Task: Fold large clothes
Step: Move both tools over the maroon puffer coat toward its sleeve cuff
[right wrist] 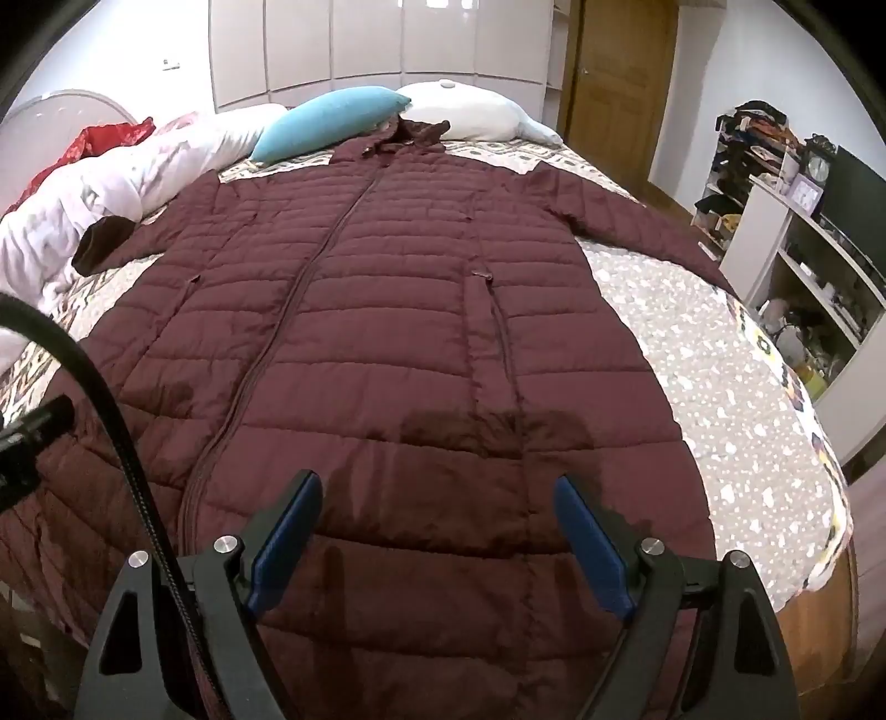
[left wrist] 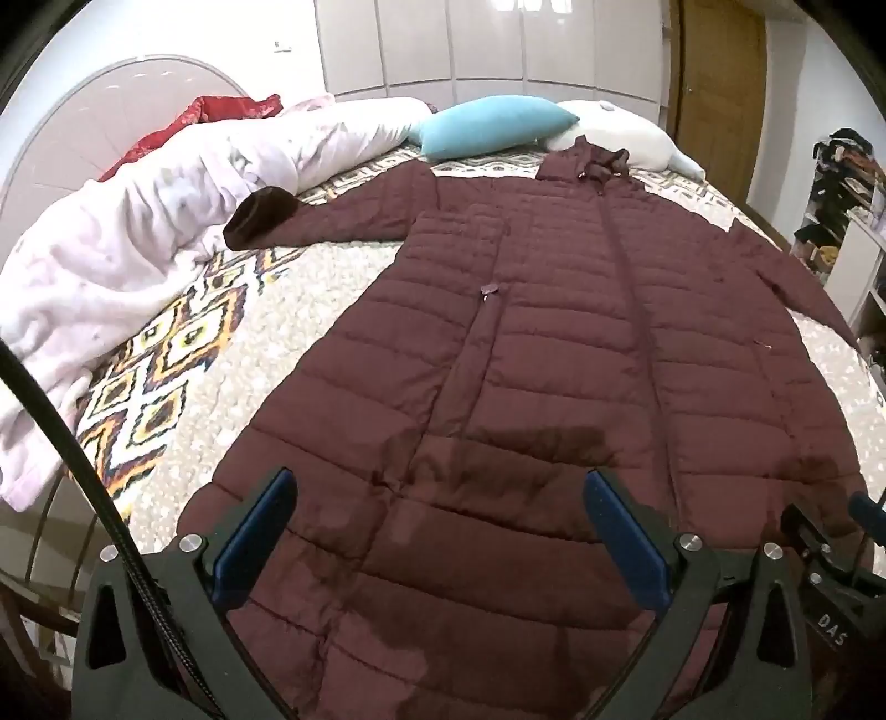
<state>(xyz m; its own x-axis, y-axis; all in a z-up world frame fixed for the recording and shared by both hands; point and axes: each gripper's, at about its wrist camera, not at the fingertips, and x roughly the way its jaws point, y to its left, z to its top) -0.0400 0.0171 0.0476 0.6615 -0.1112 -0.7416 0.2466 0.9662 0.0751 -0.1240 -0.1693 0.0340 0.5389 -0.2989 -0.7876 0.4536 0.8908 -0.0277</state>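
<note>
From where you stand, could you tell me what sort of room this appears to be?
Most likely a home bedroom. A maroon puffer coat lies spread on a bed with a patterned bedspread, a blue pillow sits at the far end, and tall white wardrobe doors line the back wall.

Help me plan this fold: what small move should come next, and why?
Probably bring the left gripper toward the left sleeve to fold it inward. The maroon coat lies flat, zipped, sleeves spread, and both grippers, including the right gripper, hover open above its hem.
</note>
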